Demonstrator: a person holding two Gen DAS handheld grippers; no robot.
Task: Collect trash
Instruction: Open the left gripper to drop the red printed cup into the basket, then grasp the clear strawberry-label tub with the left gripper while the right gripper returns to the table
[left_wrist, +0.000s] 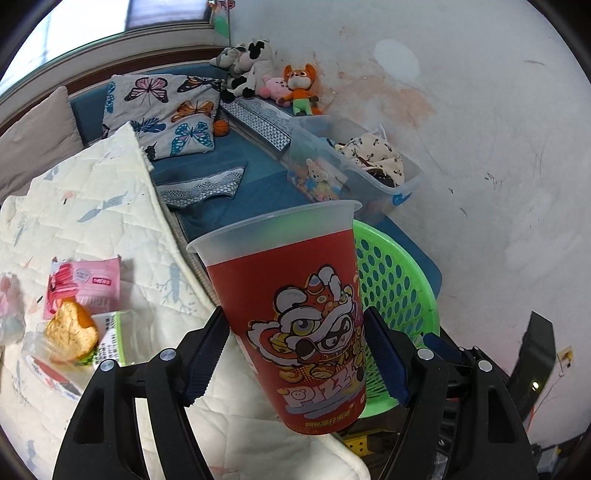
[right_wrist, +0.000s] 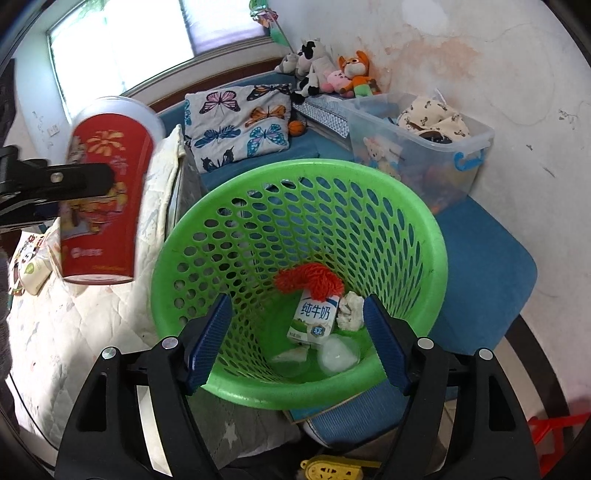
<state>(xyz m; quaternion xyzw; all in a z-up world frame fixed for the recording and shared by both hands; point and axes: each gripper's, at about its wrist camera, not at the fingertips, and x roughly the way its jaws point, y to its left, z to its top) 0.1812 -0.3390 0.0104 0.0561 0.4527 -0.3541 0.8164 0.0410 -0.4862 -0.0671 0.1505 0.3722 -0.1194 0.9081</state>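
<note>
Stained white wall (right_wrist: 498, 55) behind, blue mattress (right_wrist: 480, 251) and pale quilt (left_wrist: 92, 206) below. Red cup (left_wrist: 291, 317) with a frosted rim and a cartoon lion-dance figure, "PIZZ" readable near its base, clamped upright and slightly tilted between the blue pads of the left gripper (left_wrist: 295, 354), just beside the rim of the green basket (right_wrist: 424, 229). Same cup seen from the right wrist view at upper left, held above the quilt's edge, left of the basket. Right gripper (right_wrist: 297, 339) angled down over the basket mouth, pads spread apart with nothing between them. Inside the basket: milk carton (right_wrist: 314, 317) printed "纯牛奶", red mesh netting (right_wrist: 306, 280) draped on its top, crumpled white tissue (right_wrist: 351, 310) touching its right side, clear plastic lid (right_wrist: 338, 354) in front. Pink wrapper (left_wrist: 85, 284), half-eaten bread (left_wrist: 72, 328) and a green-and-white box (left_wrist: 110, 339) lying on the quilt. Clear storage bin (right_wrist: 417, 147) holding clothes against the wall; stuffed toys (right_wrist: 332, 74) in the corner; butterfly blanket (right_wrist: 240, 122) beside them.
</note>
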